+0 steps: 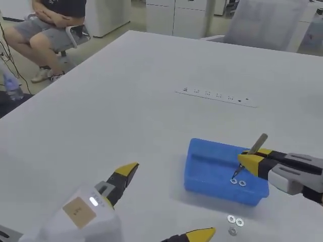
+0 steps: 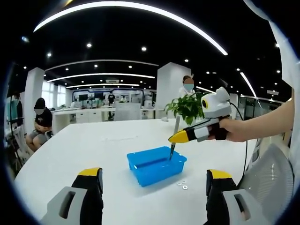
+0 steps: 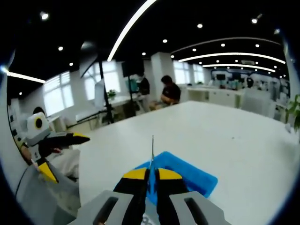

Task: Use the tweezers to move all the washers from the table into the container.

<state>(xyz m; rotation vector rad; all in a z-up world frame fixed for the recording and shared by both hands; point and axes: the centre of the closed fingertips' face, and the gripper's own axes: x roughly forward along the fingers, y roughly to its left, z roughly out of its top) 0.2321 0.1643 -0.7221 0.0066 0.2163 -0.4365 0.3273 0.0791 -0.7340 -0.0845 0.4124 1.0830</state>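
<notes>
The blue container (image 1: pixel 202 166) sits on the white table (image 1: pixel 126 91). My right gripper (image 1: pixel 243 160) is shut on the tweezers (image 1: pixel 258 142), whose tips point down inside the container beside two washers (image 1: pixel 242 183). Three washers (image 1: pixel 235 221) lie on the table just in front of the container. My left gripper (image 1: pixel 169 200) hangs open and holds nothing, low at the near left of the container. The left gripper view shows the container (image 2: pixel 140 171), the table washers (image 2: pixel 183 186) and the right gripper (image 2: pixel 176 138) above the container. In the right gripper view the tweezers (image 3: pixel 152 152) stick out over the container (image 3: pixel 197 177).
A power strip (image 1: pixel 217 96) is set into the table beyond the container. A seated person (image 1: pixel 48 22) is at the far left, off the table. A grey chair back (image 1: pixel 267 22) stands at the far edge.
</notes>
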